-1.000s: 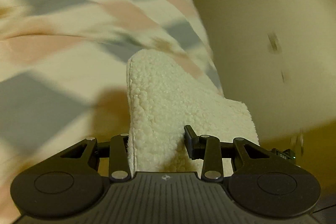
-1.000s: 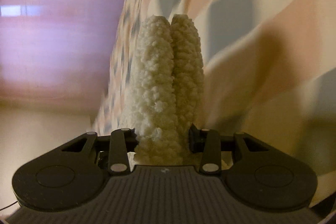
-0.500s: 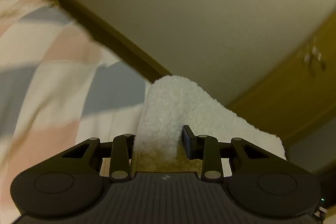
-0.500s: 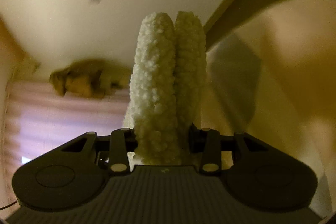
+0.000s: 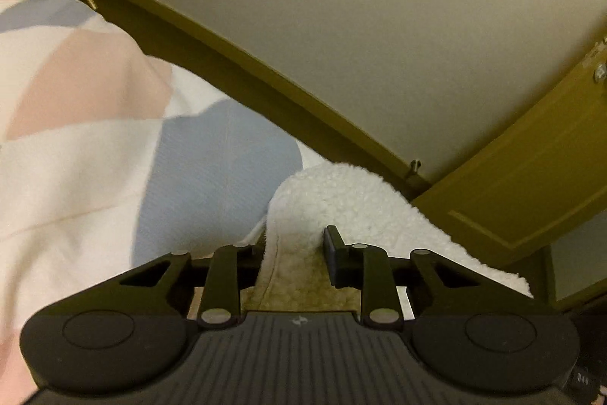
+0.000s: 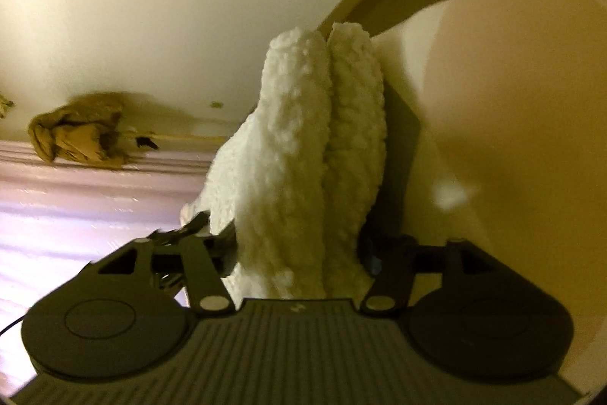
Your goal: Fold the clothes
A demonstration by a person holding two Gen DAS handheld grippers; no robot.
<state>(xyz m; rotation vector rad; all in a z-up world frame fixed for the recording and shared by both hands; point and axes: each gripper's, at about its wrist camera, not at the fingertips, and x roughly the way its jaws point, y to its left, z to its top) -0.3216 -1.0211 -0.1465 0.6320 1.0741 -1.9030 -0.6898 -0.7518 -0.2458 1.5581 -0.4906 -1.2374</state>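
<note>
A cream fleece garment [image 5: 353, 200] is pinched in my left gripper [image 5: 294, 253], which is shut on its edge; the cloth drapes off to the right. In the right wrist view my right gripper [image 6: 299, 253] is shut on a doubled, thick fold of the same fleece garment [image 6: 311, 147], which stands up between the jaws. Both grippers are tilted upward, so wall and ceiling fill the background. The rest of the garment is hidden.
A bedspread [image 5: 87, 124] with pink, grey and white patches lies at the left. A dark wooden baseboard [image 5: 242, 63] and a door [image 5: 531, 185] stand behind. In the right wrist view, a pink curtain [image 6: 95, 200] and a brown crumpled object [image 6: 79, 131] sit by the wall.
Both grippers have swung upward with the fleece held: the views went from the bedspread to wall, door and curtain. The grips on the fleece have not changed.
</note>
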